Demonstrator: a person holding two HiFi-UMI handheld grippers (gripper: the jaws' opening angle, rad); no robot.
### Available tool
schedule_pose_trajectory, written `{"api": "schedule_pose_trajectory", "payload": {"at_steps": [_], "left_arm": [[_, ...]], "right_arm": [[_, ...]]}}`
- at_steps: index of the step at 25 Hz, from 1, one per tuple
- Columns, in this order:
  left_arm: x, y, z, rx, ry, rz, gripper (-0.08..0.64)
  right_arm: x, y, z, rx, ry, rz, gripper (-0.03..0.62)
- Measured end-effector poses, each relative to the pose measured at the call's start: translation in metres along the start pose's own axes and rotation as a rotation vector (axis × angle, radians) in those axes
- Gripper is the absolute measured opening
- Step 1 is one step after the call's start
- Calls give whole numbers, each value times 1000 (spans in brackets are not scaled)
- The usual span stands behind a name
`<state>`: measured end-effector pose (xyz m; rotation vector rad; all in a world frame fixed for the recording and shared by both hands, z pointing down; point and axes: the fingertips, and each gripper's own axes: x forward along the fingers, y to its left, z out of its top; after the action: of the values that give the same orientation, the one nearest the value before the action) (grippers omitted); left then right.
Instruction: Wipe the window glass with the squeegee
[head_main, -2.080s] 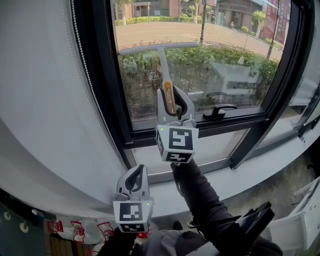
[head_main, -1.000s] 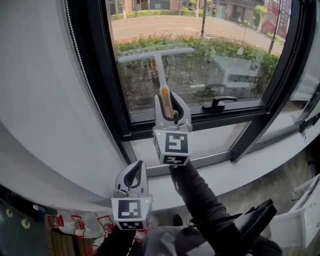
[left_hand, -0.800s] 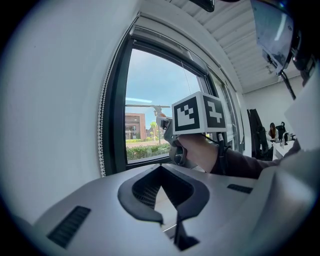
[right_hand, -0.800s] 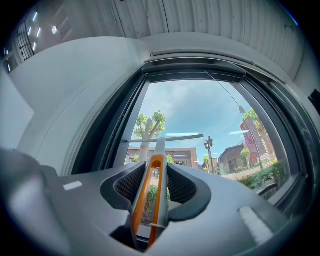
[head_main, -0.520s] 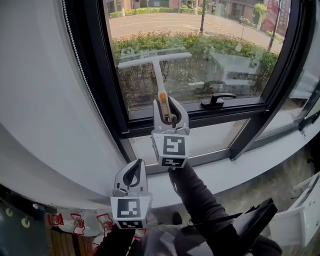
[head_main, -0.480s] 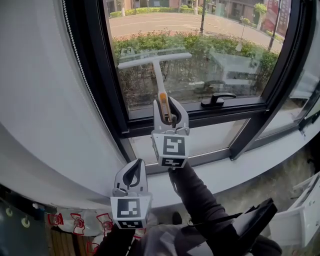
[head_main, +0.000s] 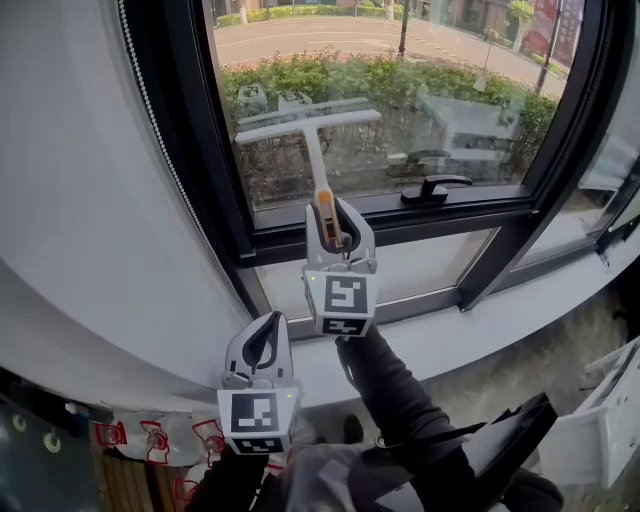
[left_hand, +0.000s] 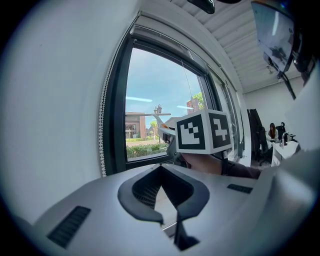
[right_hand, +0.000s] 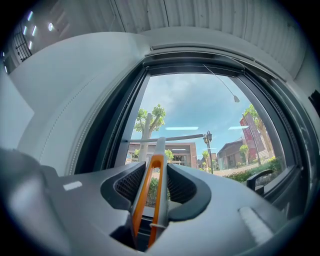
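The squeegee has a grey T-shaped blade (head_main: 308, 122) and a grey and orange handle (head_main: 325, 206). Its blade lies across the lower left of the window glass (head_main: 440, 100). My right gripper (head_main: 333, 222) is shut on the handle, pointing up at the pane. In the right gripper view the handle (right_hand: 151, 186) runs between the pads, with the blade (right_hand: 172, 138) crossing above it. My left gripper (head_main: 264, 340) hangs lower left, below the sill, shut on nothing (left_hand: 165, 200). From its view the right gripper's marker cube (left_hand: 202, 131) hides most of the squeegee.
A black window frame (head_main: 215, 160) borders the pane, with a black window handle (head_main: 432, 187) on its bottom rail to the right. A bead chain (head_main: 160, 140) hangs by the white curved wall (head_main: 80, 220). The white sill (head_main: 490, 325) runs beneath.
The right gripper has drawn the squeegee down the glass, so the blade sits nearer the bottom rail. The left gripper has stayed about where it was.
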<state>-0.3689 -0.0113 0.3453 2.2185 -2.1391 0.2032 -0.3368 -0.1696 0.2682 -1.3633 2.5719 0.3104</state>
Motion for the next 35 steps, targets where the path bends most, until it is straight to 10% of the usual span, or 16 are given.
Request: {"api": "schedule_pose_trajectory", "payload": {"at_steps": [35], "left_arm": [[-3,2,-15,20,51,-8,-2]], "right_arm": [[-26,9,-67,69,96,-11,130]]}}
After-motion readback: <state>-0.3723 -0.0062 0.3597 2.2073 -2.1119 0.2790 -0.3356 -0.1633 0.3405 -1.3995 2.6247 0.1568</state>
